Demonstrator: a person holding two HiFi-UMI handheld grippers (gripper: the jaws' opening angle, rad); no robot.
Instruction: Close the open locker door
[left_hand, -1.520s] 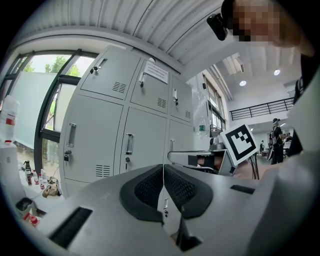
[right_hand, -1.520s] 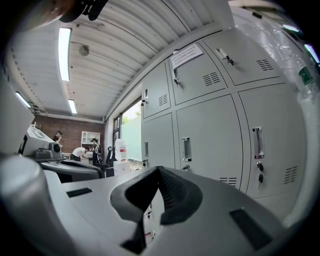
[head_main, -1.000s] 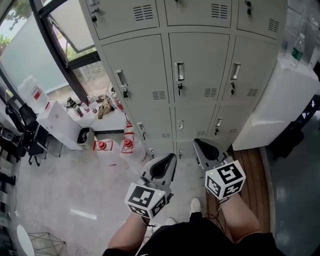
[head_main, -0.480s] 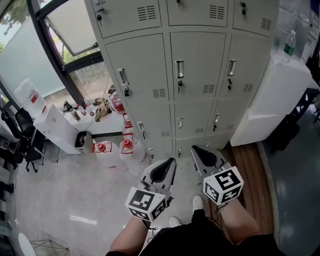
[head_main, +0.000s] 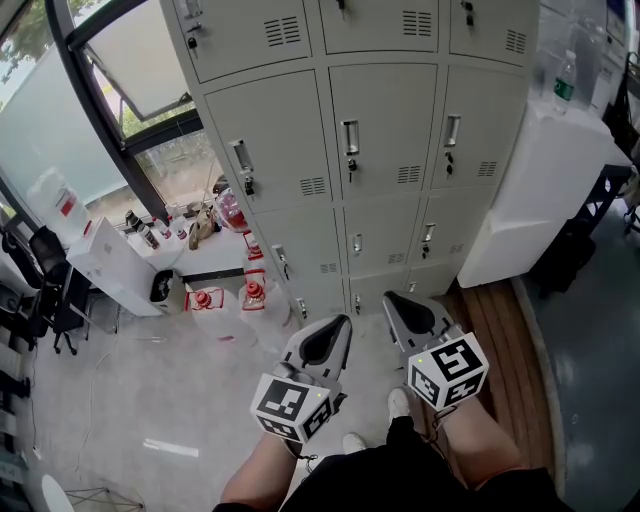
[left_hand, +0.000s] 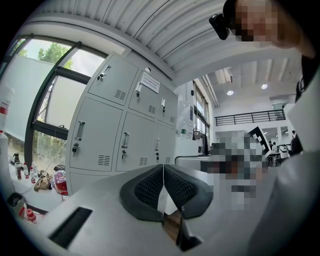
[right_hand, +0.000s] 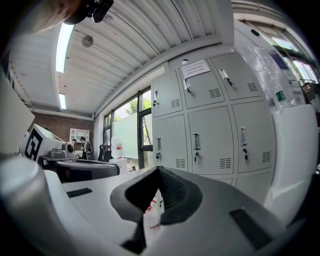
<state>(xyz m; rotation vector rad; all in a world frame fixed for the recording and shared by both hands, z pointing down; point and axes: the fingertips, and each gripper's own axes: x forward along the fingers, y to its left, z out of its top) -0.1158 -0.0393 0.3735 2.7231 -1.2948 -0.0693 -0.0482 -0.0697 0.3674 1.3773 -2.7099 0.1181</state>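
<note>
A bank of grey lockers (head_main: 380, 130) stands ahead, and every door in view sits flush, with handles and keys showing. My left gripper (head_main: 340, 322) is held low in front of the person's body and points at the lockers. Its dark ribbed pads (left_hand: 150, 187) meet with nothing between them. My right gripper (head_main: 392, 300) is beside it, also shut and empty, well short of the bottom row of doors. The same lockers (left_hand: 100, 135) fill the left of the left gripper view. In the right gripper view the lockers (right_hand: 210, 135) stand past the closed jaws.
A white cabinet (head_main: 540, 190) with a water bottle (head_main: 564, 80) on top stands right of the lockers, above a strip of wooden floor (head_main: 500, 330). At the left are a small white table (head_main: 110, 265) with bottles, red items (head_main: 205, 295) on the floor and black chairs (head_main: 45, 290).
The lockers have slid a little left in the head view and more of the bottom row shows. Both grippers stay shut and side by side.
</note>
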